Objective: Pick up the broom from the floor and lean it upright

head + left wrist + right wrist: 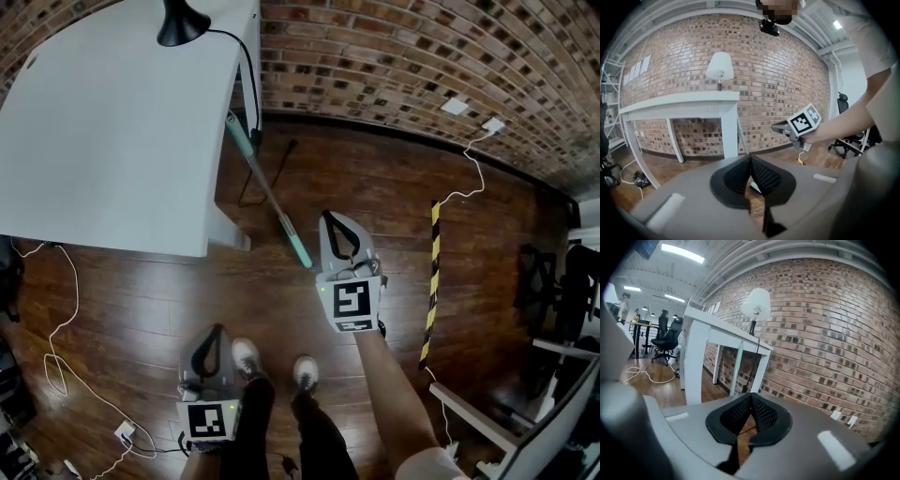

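**Two shut, empty grippers, with the broom propped against the table**

Head view: the right gripper (330, 219) is held out on a stretched forearm and points forward and a little down. Its jaws are pressed together with nothing in them. Just left of those jaws is the lower teal end of the broom (272, 202). From there the handle slants away from the gripper up to the edge of the white table (103, 141), where its upper end leans. The left gripper (216, 330) sits close to the body, beside the person's shoes (246, 356) and well short of the broom.

Left gripper view: the jaws meet at their tips and grip nothing. A sliver of teal shows through the gap lower down, on the floor beyond. This view alone shows the right gripper from the side, ahead and to the right, with its marker cube (805, 119) turned this way. It also shows the lamp's white shade (719, 65) on the table and the thin broom handle beside the table leg (730, 131).

Right gripper view: the jaws are closed on nothing. The broom stands as a pale pole beyond the tips and a little to their left, upright against the table edge and clear of the gripper. Far off to the left, past the table, stand office chairs (665, 338) that neither other view shows in this direction.
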{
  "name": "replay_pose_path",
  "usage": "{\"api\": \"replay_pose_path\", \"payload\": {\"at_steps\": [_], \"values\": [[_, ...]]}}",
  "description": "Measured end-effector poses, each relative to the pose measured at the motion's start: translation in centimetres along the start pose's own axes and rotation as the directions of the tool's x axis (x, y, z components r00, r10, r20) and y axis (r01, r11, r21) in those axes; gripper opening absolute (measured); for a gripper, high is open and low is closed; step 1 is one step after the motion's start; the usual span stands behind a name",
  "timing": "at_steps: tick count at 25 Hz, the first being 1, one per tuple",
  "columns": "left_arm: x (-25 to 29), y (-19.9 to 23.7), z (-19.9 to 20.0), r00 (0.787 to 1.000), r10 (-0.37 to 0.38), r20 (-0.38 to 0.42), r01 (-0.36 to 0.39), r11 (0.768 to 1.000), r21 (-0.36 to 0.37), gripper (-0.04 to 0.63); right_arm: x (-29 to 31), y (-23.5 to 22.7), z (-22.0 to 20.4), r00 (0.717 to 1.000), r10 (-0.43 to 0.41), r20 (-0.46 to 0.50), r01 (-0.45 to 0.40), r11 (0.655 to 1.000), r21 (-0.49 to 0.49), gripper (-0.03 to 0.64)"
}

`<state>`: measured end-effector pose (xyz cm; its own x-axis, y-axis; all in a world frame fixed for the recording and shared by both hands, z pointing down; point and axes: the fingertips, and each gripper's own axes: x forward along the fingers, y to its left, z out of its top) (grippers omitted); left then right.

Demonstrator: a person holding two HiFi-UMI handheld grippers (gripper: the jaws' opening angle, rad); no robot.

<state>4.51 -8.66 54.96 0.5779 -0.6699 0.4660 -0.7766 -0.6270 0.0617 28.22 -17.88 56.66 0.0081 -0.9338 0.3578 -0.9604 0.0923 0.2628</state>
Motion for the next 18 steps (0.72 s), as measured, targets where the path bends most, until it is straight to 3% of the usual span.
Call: {"api": "replay_pose_path", "payload": {"at_steps": [5,12,18], "values": [[-1.7,-0.2,7.6,0.996,0.033,0.087,-0.042,0.994,0.097,0.0,-7.8,-3.2,5.3,0.998,-0.002,0.057,-0.001,0.998,0.055,0.014],[-6.7,-2.5,18.3,0.975,0.036,0.218,-0.063,0.991,0.122,0.0,-19.8,-8.0,14.0,0.991,-0.047,0.126,0.034,0.994,0.104,0.014],[-12.9,-3.6,26.5,0.944,0.022,0.328,-0.076,0.986,0.15,0.0,-28.0,-9.7,20.4,0.987,-0.067,0.148,0.048,0.991,0.127,0.013]]}}
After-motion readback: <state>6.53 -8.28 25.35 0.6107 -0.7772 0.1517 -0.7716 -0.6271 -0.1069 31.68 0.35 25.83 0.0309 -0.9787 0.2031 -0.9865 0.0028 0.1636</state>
